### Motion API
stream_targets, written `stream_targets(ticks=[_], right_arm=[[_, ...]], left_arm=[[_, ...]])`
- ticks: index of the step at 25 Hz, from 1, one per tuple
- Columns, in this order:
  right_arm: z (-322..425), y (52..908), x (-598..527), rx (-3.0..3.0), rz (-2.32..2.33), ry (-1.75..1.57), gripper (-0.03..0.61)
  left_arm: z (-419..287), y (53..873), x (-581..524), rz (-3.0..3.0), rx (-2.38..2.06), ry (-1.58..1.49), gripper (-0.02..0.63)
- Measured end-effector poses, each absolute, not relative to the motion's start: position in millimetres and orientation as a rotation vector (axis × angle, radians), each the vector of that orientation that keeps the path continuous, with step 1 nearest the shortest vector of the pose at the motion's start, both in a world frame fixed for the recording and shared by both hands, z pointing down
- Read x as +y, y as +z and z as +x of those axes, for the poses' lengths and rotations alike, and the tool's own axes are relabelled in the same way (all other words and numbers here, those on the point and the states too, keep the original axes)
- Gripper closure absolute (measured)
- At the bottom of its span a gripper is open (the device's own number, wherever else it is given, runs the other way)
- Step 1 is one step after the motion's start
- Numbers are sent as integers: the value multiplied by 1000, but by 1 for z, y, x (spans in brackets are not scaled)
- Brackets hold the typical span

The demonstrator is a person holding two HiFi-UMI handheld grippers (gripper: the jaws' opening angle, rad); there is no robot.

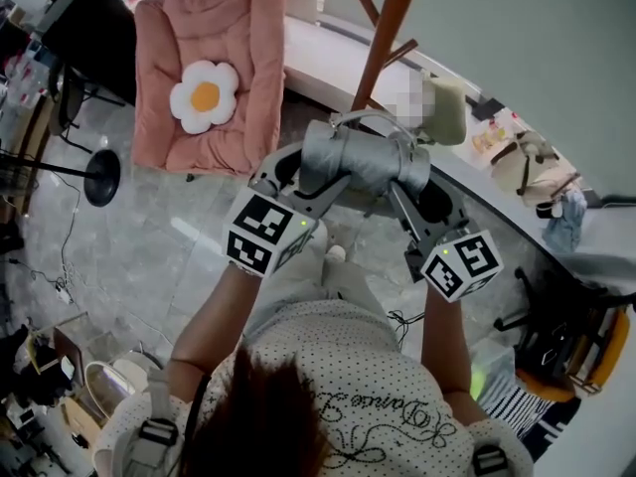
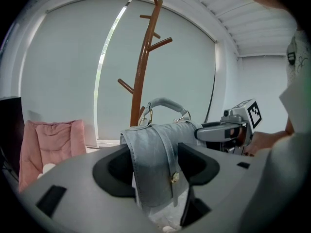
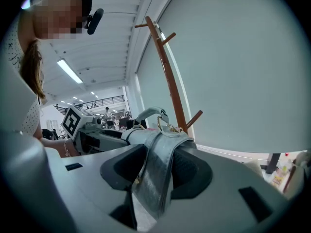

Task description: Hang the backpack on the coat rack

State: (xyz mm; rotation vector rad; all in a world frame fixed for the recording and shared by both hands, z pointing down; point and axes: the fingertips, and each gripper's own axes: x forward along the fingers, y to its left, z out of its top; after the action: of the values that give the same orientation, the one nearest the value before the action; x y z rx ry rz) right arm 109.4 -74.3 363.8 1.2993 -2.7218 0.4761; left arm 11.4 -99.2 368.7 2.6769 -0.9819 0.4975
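- Backpack (image 1: 363, 162), grey, is held off the floor between both grippers, with its handle (image 2: 165, 103) on top.
- Left gripper (image 1: 288, 172): jaws clamped on the bag's strapped end, at the bag's 9 o'clock.
- Right gripper (image 1: 427, 192): jaws pinched on the opposite end, at 3 o'clock.
- Coat rack (image 1: 386, 28), brown wood, stands at 12 o'clock beyond the bag.
- Pink chair (image 1: 248, 58) with a flower cushion (image 1: 204, 94) sits at 10 o'clock.
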Motion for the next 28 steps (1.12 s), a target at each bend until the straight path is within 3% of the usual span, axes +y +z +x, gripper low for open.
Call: stream_targets(ticks=[17, 28], right_arm=[[113, 414, -119, -2535, 1514, 627, 408], [143, 443, -126, -2502, 1422, 727, 407]], left_arm=[[21, 422, -159, 2686, -745, 558, 348], [47, 451, -160, 2600, -767, 580, 353]])
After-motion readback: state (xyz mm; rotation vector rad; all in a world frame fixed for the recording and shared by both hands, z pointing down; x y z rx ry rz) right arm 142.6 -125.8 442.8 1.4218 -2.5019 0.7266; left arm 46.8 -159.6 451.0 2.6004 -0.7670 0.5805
